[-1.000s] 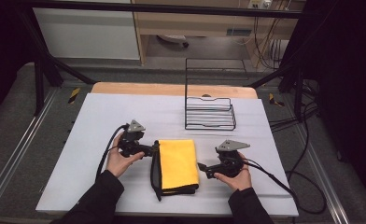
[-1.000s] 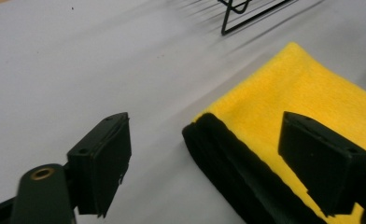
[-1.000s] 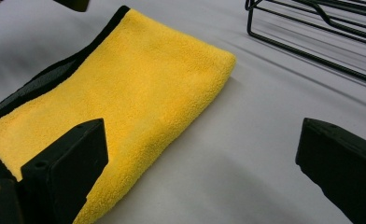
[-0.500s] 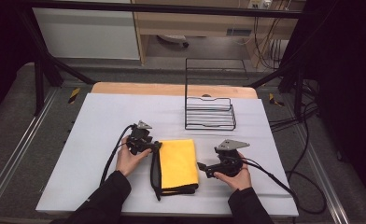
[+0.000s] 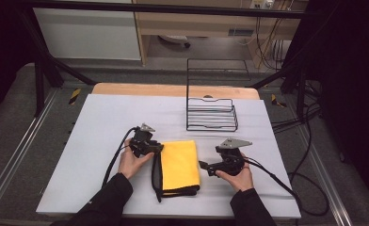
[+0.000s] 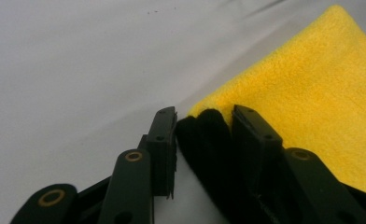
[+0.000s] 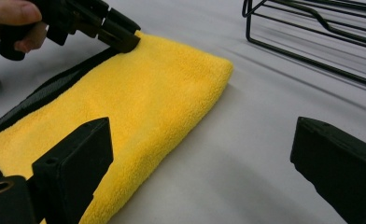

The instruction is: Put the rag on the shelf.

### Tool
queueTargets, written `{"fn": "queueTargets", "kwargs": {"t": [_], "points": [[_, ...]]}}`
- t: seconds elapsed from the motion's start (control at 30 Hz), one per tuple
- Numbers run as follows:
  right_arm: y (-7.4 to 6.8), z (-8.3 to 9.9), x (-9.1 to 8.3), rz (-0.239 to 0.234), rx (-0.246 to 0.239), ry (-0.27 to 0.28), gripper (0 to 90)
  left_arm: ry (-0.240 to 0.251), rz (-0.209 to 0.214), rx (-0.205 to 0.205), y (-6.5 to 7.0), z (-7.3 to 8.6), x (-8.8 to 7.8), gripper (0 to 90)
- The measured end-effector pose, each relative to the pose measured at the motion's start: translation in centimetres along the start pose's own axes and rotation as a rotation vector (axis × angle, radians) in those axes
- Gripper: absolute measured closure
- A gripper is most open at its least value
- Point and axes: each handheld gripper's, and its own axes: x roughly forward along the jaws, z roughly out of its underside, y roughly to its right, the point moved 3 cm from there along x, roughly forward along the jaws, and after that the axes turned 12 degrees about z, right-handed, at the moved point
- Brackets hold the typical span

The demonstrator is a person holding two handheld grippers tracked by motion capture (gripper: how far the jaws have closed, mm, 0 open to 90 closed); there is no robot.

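Note:
A folded yellow cloth (image 5: 180,162) with a black border along its left side lies on the white table near the front. My left gripper (image 5: 158,149) is at the cloth's far left corner. In the left gripper view the jaws (image 6: 204,116) have just been closing, and the black border (image 6: 204,135) now bulges pinched between the pads, with yellow pile (image 6: 312,93) beyond. My right gripper (image 5: 202,165) is at the cloth's right edge, wide open (image 7: 202,135). One of its jaws hangs over the cloth (image 7: 139,93), the other over bare table. The left gripper (image 7: 125,39) shows there too.
A black wire rack (image 5: 211,117) stands on the table behind the cloth, close to the right gripper's far side (image 7: 312,28). The white table cover (image 5: 102,122) ends at a wooden strip at the back. Cables trail from both grippers toward the front and right.
The left gripper slid right and down onto the cloth's far left corner and its jaws narrowed around the black border. The right gripper and the cloth stayed put.

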Motion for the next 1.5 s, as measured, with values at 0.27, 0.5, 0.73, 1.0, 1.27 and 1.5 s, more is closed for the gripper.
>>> {"fn": "queueTargets", "kwargs": {"t": [0.27,0.5,0.73,1.0,1.27,1.5], "points": [[0.7,-1.4,1.9,0.011,0.028,-0.007,13.6,-0.009,0.02,-0.002,0.1,0.0,0.0,68.3],[0.4,-2.8,4.4,0.002,0.049,-0.017,28.9,-0.01,0.026,0.009,0.3,0.0,0.1,73.5],[0.7,-3.0,7.6,0.028,0.084,-0.068,44.8,0.0,0.04,0.002,0.1,0.1,0.0,74.3],[0.7,-2.4,8.4,0.006,0.091,-0.117,59.6,-0.002,0.042,0.016,0.1,0.1,0.0,74.3],[0.8,-2.4,8.7,-0.065,0.147,-0.177,75.8,0.001,0.06,0.009,-0.1,0.1,0.1,74.3],[0.7,-2.5,8.5,-0.08,0.153,-0.182,82.8,-0.008,0.065,0.008,-0.1,0.0,-0.1,77.0]]}}
